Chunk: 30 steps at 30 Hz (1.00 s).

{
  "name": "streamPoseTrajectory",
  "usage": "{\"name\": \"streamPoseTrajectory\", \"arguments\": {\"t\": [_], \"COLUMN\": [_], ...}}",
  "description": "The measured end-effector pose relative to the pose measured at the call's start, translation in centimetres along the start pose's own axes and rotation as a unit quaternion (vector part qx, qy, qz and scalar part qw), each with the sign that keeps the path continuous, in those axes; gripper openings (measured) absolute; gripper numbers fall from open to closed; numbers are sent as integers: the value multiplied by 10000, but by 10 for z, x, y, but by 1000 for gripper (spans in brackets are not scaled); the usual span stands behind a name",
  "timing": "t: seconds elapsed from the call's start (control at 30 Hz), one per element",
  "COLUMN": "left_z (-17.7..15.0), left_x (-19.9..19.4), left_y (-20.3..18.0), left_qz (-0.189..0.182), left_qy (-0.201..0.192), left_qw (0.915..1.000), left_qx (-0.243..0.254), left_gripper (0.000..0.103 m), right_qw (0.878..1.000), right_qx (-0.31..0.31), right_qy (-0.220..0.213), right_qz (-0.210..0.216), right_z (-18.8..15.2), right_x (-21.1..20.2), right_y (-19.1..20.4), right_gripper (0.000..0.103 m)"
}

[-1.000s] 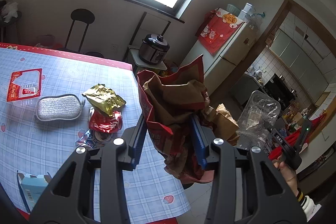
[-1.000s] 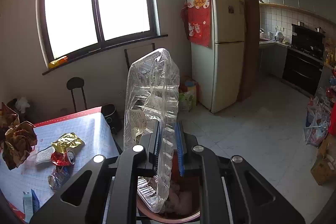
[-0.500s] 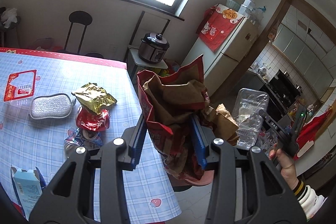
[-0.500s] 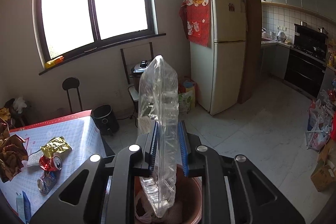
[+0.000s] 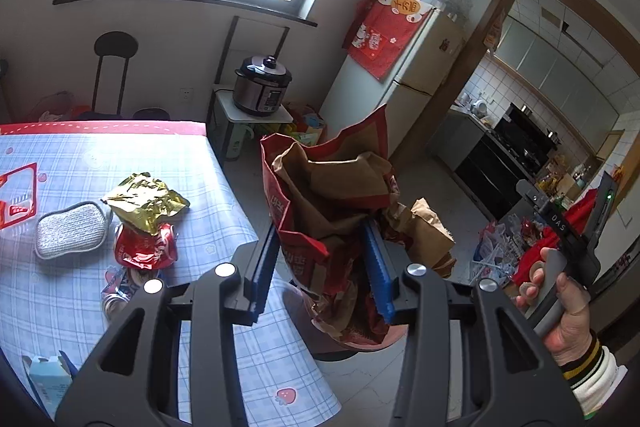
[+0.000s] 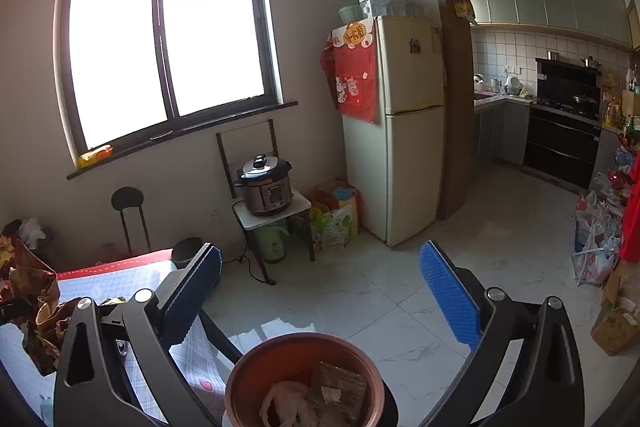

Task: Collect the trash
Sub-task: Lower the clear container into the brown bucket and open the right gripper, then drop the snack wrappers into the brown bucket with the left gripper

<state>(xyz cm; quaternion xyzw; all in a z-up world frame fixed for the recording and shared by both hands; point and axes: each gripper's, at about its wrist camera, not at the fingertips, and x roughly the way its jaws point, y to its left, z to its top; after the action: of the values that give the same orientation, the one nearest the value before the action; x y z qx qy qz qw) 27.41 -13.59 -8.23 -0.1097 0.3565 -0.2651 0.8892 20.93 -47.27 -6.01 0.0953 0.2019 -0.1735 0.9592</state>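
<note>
My left gripper is shut on a crumpled red and brown paper bag, held off the table's edge above a brown trash bin on the floor. My right gripper is open and empty above that bin, which holds paper and plastic trash. The clear plastic tray is out of sight. On the checked tablecloth lie a gold wrapper, a crushed red can, another crushed can and a small blue carton. The bag also shows at the right wrist view's left edge.
A grey sponge and a red-printed packet lie on the table. A pressure cooker sits on a small stand by the wall, a fridge beside it. Bags and boxes crowd the floor at right.
My right gripper has opened and the clear plastic tray it held is gone from its jaws. The left gripper still holds the paper bag and has drifted slightly toward the bin.
</note>
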Motion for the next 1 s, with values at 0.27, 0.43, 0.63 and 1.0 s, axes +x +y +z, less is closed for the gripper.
{"name": "streamPoseTrajectory", "arguments": {"t": [0.27,0.43,0.63,1.0], "left_z": [6,6,7,12], "left_x": [68,117,145,74], "left_y": [-65,-109,-138,-82], "left_qz": [-410,-665,-695,-25], "left_qy": [339,474,353,78], "left_qw": [9951,9888,9854,9905], "left_qx": [837,1251,1512,1374], "left_gripper": [44,45,91,97], "right_qw": [9987,9972,9963,9984], "right_qx": [253,244,172,219], "right_qy": [198,347,348,283], "right_qz": [-408,-611,-765,-441], "right_z": [-18,-29,-32,-32], "right_x": [-28,-36,-46,-51], "right_y": [-38,-57,-69,-36], "right_gripper": [98,98,98,98]}}
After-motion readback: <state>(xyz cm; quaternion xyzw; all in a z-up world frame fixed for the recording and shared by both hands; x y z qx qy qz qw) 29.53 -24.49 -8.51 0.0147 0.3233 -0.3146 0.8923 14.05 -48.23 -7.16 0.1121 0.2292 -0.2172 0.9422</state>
